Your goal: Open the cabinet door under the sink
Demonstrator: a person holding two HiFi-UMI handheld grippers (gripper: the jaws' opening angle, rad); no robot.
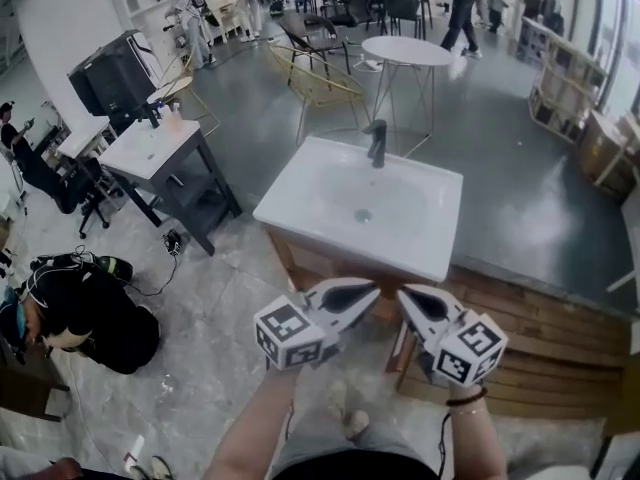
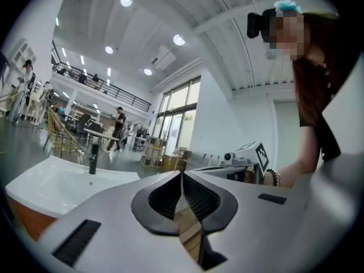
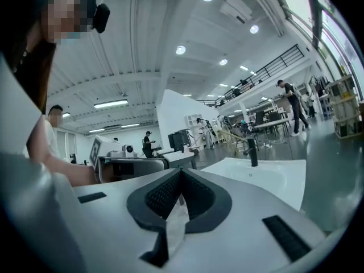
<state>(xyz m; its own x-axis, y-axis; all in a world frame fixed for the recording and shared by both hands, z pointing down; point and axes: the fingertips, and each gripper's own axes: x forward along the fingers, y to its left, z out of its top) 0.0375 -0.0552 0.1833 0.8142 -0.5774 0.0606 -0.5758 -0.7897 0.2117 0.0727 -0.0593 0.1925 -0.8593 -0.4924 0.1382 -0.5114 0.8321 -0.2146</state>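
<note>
Near: my left gripper [image 1: 366,291] and right gripper [image 1: 407,295] side by side, tips close together. Both sets of jaws pressed together, nothing pinched. Held level at basin height, probably a neutral pose, not yet on target. Just beyond: sink [image 1: 300,206], near rim overhanging wooden cabinet [image 1: 305,265]. Door face mostly hidden beneath rim, untouched. Far: faucet [image 1: 377,140] at back rim.

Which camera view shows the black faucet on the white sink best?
The head view: the faucet stands unblocked at the back edge of the sink, dark against white. Both gripper views show it side-on, a small dark post.
</note>
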